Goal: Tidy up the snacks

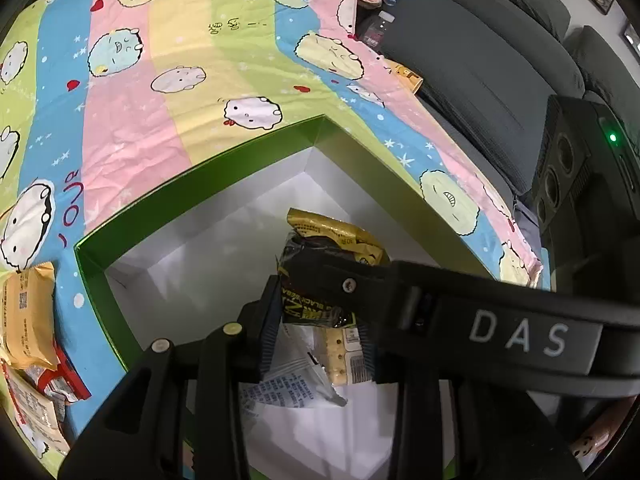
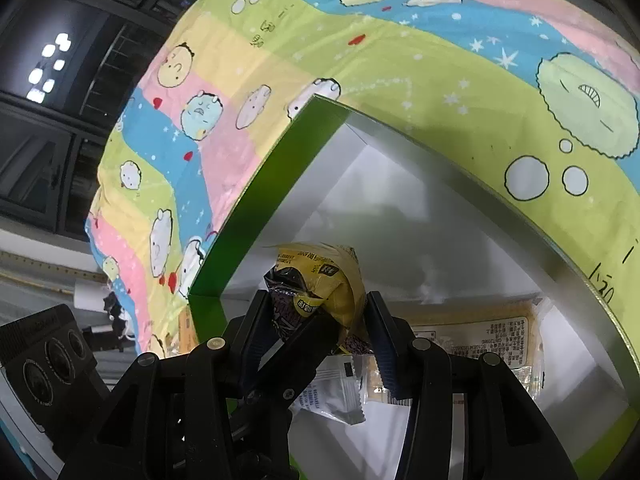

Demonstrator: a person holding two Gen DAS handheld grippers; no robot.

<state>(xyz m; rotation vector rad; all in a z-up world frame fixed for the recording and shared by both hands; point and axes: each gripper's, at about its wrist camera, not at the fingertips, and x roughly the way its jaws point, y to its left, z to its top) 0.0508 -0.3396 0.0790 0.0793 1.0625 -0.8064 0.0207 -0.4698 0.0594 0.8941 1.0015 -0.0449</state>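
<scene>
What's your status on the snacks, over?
Both grippers over the green box. Left gripper and right gripper crossed, both gripping the black-and-yellow snack packet. More packets below.

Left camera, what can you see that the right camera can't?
Only the left view shows the snack packets lying on the cloth outside the box, and a grey sofa. Only the right view shows a flat yellow packet inside the box and dark windows. Both show the green box and the yellow-and-black snack held over it.

Both wrist views look steeply down, close above green box (image 1: 96, 276) (image 2: 256, 200); share its white interior, cartoon cloth (image 1: 160, 80) (image 2: 400, 60).
</scene>
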